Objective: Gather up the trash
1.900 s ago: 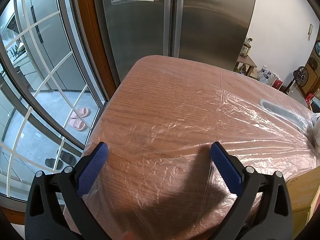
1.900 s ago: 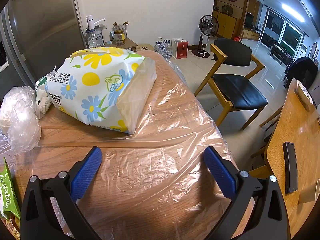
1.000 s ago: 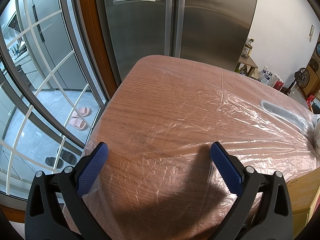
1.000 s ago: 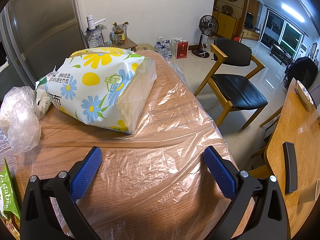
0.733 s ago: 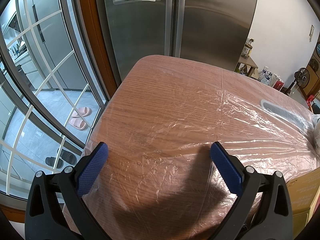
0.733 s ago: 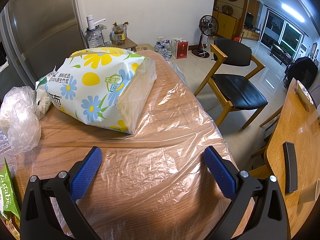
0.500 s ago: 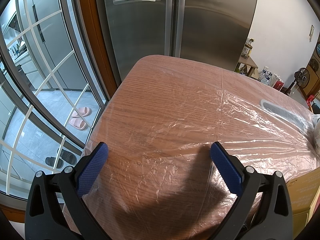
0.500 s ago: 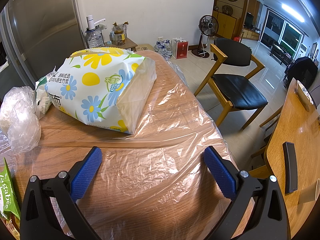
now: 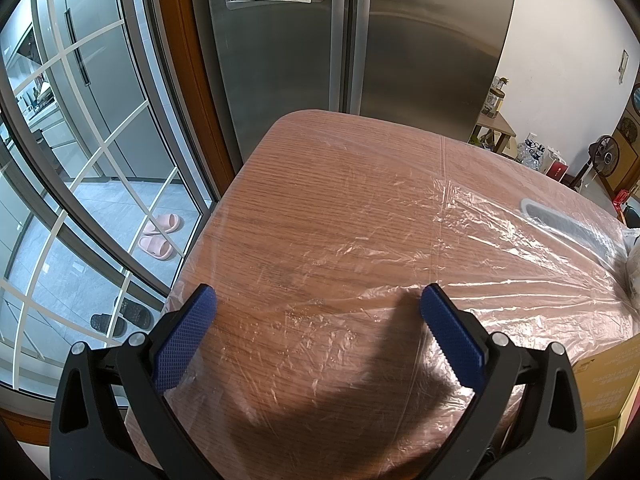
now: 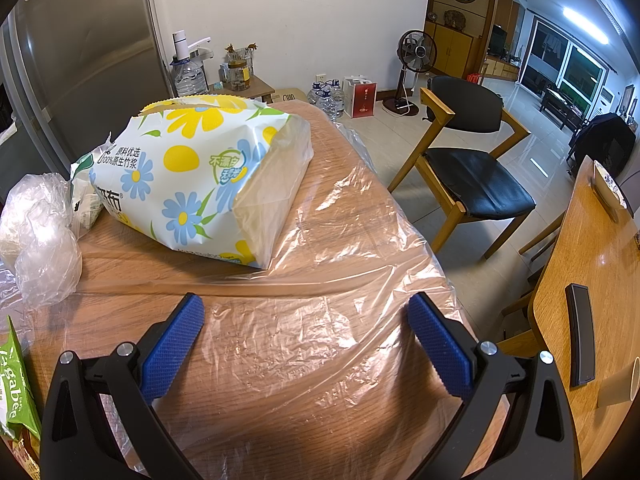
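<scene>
Above the near edge of a wooden table point(image 9: 320, 208) wrapped in clear plastic film point(image 9: 500, 264), the left gripper point(image 9: 318, 300) hangs tilted down at the top, its blue-padded fingers point(image 9: 184, 336) spread wide with nothing between them. Beyond the table's far edge stands a steel refrigerator point(image 9: 360, 40); at left, a glass door point(image 9: 80, 160) shows pink slippers point(image 9: 158, 236) on grey floor tiles. A cardboard box point(image 9: 608, 376) sits at the table's near right corner. In the right wrist view, the right gripper point(image 10: 304, 312) likewise hovers over the film-covered top, jaws wide and empty. Ahead of it lies a flowered tissue pack point(image 10: 192, 176), open at its near end, toward the far edge. A crumpled clear plastic bag point(image 10: 40, 236) rests at the left edge, with a green wrapper point(image 10: 16, 392) at the near left corner. A black-seated chair point(image 10: 468, 168) stands off the right edge.
</scene>
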`<move>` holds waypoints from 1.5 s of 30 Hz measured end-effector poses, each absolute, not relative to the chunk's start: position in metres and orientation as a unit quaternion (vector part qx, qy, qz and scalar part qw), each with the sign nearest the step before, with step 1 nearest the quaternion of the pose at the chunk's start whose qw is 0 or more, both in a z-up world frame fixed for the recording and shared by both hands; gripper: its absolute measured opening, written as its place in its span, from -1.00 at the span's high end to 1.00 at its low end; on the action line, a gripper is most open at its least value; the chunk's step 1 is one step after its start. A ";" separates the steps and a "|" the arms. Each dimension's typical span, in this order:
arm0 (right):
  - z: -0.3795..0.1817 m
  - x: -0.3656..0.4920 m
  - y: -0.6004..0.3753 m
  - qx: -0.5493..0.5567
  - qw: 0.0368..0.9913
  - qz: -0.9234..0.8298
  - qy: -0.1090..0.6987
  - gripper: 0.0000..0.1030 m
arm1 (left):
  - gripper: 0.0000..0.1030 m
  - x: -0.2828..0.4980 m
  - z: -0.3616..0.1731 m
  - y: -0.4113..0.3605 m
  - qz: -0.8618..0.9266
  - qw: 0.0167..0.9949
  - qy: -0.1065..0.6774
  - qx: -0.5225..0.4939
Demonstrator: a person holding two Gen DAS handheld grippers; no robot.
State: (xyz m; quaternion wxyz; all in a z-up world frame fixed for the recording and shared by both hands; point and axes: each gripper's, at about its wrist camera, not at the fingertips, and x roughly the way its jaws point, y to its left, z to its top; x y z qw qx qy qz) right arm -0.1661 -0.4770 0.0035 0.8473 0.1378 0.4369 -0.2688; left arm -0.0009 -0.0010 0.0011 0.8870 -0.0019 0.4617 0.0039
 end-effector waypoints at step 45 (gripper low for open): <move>0.040 -0.173 -0.469 0.102 0.868 -0.263 0.408 -0.92 | -0.97 -0.003 0.018 0.012 0.011 0.896 0.443 -0.013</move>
